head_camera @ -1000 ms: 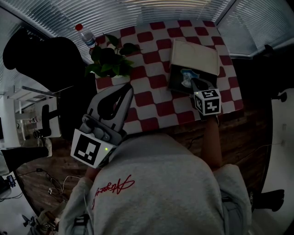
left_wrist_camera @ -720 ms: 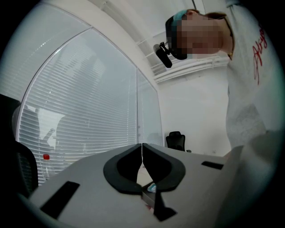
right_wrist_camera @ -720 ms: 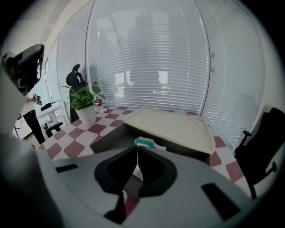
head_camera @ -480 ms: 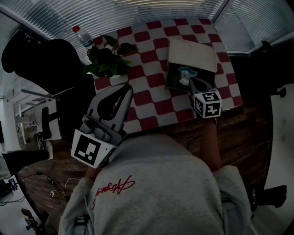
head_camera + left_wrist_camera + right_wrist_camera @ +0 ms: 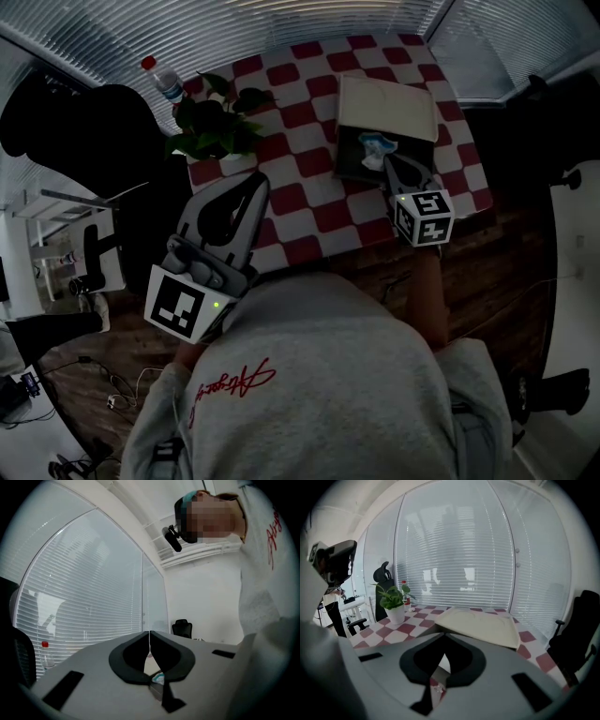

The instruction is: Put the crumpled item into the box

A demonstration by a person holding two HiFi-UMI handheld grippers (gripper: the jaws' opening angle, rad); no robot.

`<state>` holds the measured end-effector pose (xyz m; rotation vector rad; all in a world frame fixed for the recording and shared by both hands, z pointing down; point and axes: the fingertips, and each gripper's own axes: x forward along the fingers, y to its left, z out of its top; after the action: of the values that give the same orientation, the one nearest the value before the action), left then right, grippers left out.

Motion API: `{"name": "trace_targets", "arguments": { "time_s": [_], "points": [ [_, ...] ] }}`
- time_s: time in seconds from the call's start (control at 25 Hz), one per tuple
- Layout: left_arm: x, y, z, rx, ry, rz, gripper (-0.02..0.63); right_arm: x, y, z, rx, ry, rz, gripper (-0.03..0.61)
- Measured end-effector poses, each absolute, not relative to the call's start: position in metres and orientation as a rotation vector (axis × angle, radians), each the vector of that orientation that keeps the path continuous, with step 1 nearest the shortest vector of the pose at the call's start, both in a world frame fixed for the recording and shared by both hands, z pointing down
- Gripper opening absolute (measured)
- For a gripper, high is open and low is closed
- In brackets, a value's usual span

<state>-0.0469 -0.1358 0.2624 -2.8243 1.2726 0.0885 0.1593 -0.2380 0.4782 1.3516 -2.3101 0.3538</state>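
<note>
Right gripper (image 5: 391, 165) is hovering at the near edge of the open box (image 5: 349, 161), jaws pressed together, gripping nothing. The white-and-blue crumpled item (image 5: 376, 147) is lying inside the box. Left gripper (image 5: 257, 180), jaws likewise together and empty, is hanging over the checkered tablecloth (image 5: 309, 192) edge.

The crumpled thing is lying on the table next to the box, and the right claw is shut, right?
Not quite. The head view shows the crumpled thing inside the open box, not beside it on the table. The right claw is shut.
</note>
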Motion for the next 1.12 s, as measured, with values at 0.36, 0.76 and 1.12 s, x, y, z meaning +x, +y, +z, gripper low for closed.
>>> {"name": "trace_targets", "arguments": {
  "time_s": [0.36, 0.76, 1.12],
  "points": [
    [-0.046, -0.133, 0.263, -2.838, 1.245, 0.094, 0.018, 0.156, -0.232, 0.466, 1.379, -2.331, 0.327, 0.011],
    [-0.043, -0.133, 0.261, -2.849, 1.220, 0.110, 0.018, 0.155, -0.223, 0.455, 1.383, -2.341, 0.272, 0.011],
    [-0.043, -0.133, 0.261, -2.857, 1.203, 0.113, 0.018, 0.155, -0.218, 0.435, 1.422, -2.387, 0.244, 0.011]
  ]
}}
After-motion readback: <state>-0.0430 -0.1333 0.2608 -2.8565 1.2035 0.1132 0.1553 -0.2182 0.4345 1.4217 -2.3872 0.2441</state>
